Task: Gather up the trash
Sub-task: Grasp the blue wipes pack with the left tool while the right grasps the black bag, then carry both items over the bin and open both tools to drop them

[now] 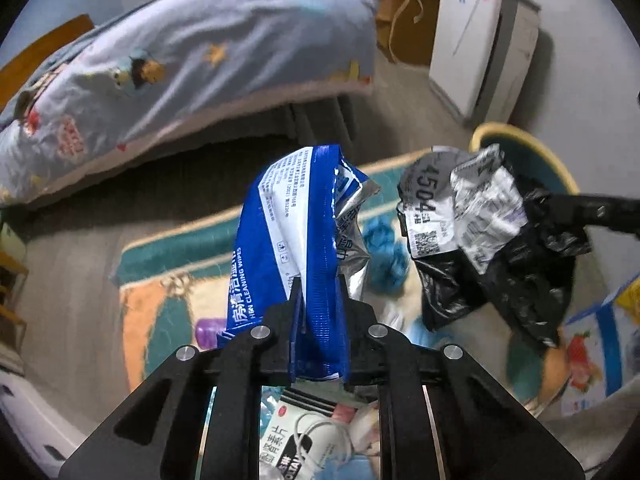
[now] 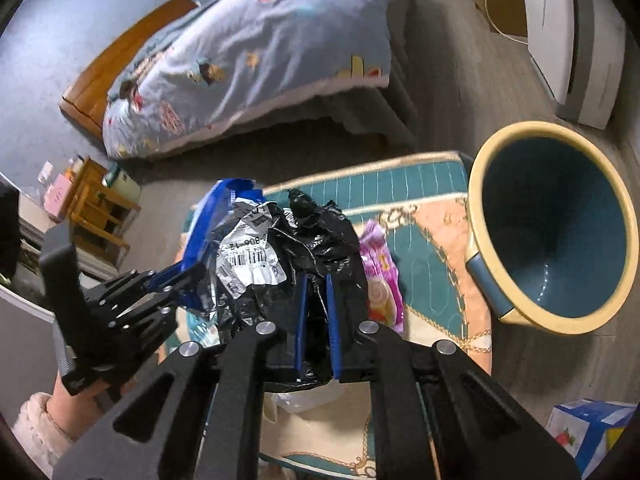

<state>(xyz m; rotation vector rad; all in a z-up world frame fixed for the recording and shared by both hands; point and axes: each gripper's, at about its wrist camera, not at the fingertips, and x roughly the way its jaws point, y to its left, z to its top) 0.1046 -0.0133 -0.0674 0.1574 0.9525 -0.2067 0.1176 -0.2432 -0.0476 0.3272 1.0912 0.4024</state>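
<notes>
My left gripper (image 1: 318,280) is shut on a blue and white cleaning-wipes packet (image 1: 296,232) and holds it above the rug. My right gripper (image 2: 317,278) is shut on a crumpled black plastic bag with a white shipping label (image 2: 280,256), also held in the air. In the left wrist view that bag (image 1: 480,240) hangs to the right of the packet. In the right wrist view the left gripper (image 2: 188,276) with the blue packet (image 2: 208,220) is at left. A blue bin with a cream rim (image 2: 552,232) stands at right, open and tilted toward the camera.
More litter lies on the patterned rug (image 2: 432,240): a pink wrapper (image 2: 380,276), blue crumpled material (image 1: 384,248), a purple object (image 1: 208,330), white packaging (image 1: 304,436). A bed (image 2: 256,52) stands behind, a white appliance (image 2: 568,40) at back right, a small wooden stool (image 2: 96,208) at left.
</notes>
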